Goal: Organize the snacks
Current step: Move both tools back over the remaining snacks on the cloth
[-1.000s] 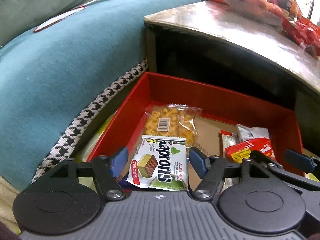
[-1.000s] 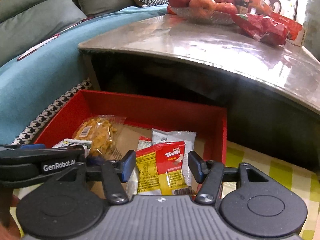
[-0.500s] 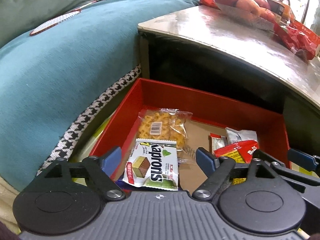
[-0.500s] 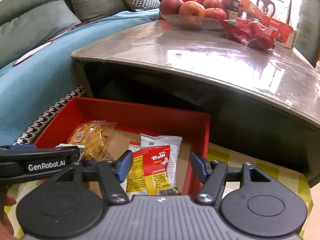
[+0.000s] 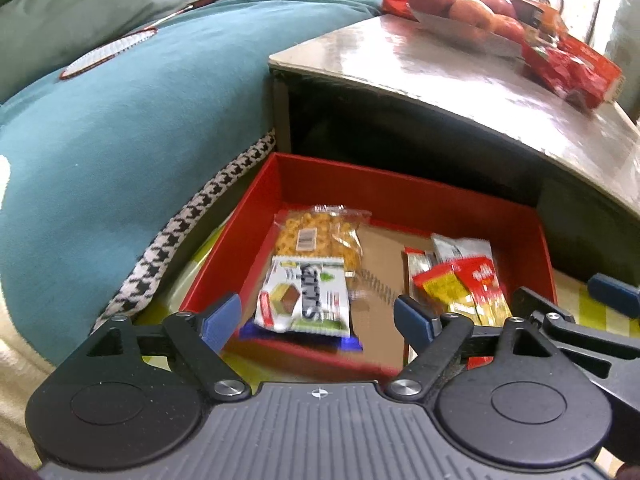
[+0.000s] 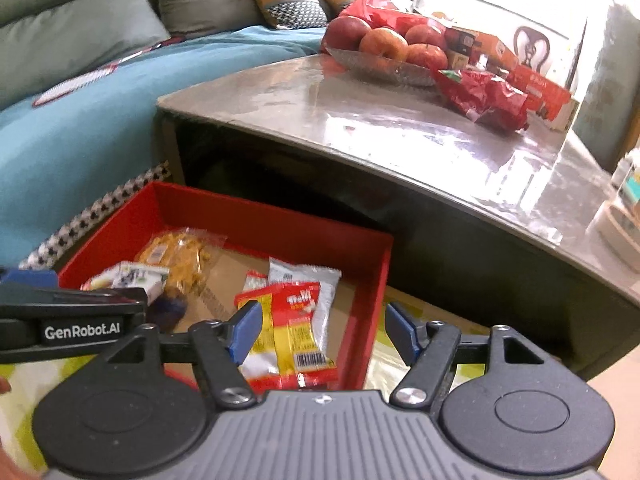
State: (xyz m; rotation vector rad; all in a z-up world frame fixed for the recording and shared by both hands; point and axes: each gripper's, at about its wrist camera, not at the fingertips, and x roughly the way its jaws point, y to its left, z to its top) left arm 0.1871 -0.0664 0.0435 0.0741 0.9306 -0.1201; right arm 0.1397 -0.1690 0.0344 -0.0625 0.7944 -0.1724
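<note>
Seen from the left wrist: teal sofa [image 5: 120, 128] with houndstooth trim at far left, then red box [image 5: 400, 200] on the floor beside the table [image 5: 460, 80]. Inside the box, left to right: clear bag of yellow snacks [image 5: 320, 236], white wafer packet [image 5: 308, 300] overlapping its near end, a blue wrapper edge [image 5: 348, 343] beneath, then a cluster at the right, namely red-and-yellow gummy packet [image 5: 468, 288] over silver packets [image 5: 460, 246]. Left gripper [image 5: 316, 316] above the near wall, jaws wide and opening, nothing between the pads. Right gripper's blue tip [image 5: 612, 290] at the far right edge.

Only from the right wrist: four apples [image 6: 384, 42] in a glass dish, crumpled red bag [image 6: 484, 98], orange cartons [image 6: 536, 84], two cushions [image 6: 288, 8]. Same box [image 6: 280, 232]; two silver packets [image 6: 320, 288] countable here. Right gripper [image 6: 320, 330] over the gummy packet [image 6: 296, 320], jaws opening, gripping nothing.
</note>
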